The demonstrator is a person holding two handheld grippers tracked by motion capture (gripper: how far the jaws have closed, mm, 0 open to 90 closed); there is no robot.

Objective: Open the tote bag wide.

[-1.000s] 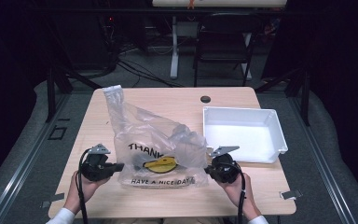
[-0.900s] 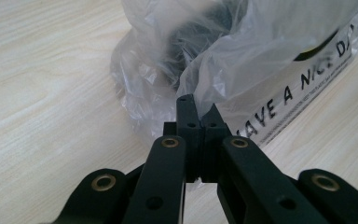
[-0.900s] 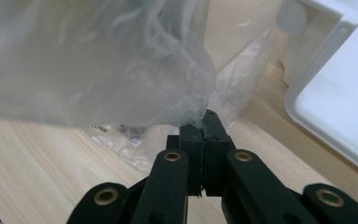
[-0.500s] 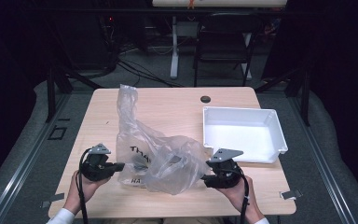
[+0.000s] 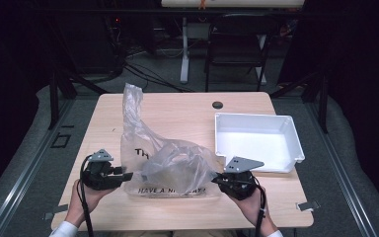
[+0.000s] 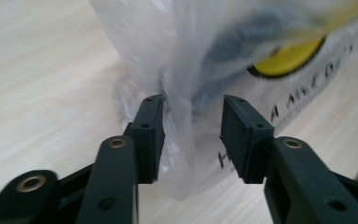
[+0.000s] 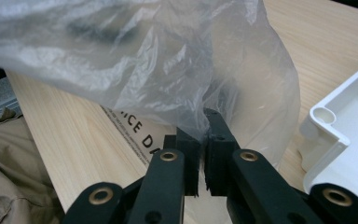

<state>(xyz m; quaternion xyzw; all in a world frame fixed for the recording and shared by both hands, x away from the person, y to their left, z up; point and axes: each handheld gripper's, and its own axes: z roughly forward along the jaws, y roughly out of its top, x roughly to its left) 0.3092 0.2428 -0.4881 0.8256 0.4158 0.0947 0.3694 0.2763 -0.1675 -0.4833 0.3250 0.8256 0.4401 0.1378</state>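
Bag (image 5: 170,165) lies on the counter (image 5: 177,108) left of the tray (image 5: 259,140), between both tools. Right tool (image 7: 200,135) pinches the bag's right edge, film lifted. Left tool (image 6: 193,121) has just been opening, jaws spread around the left edge, pads not pressing.

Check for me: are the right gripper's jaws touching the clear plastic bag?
Touching. In the right gripper view, the right gripper has its jaws pressed together on a fold of the clear plastic bag, with the film bunched at their tips.

Black tools (image 5: 128,176), grey plates, white cuffs
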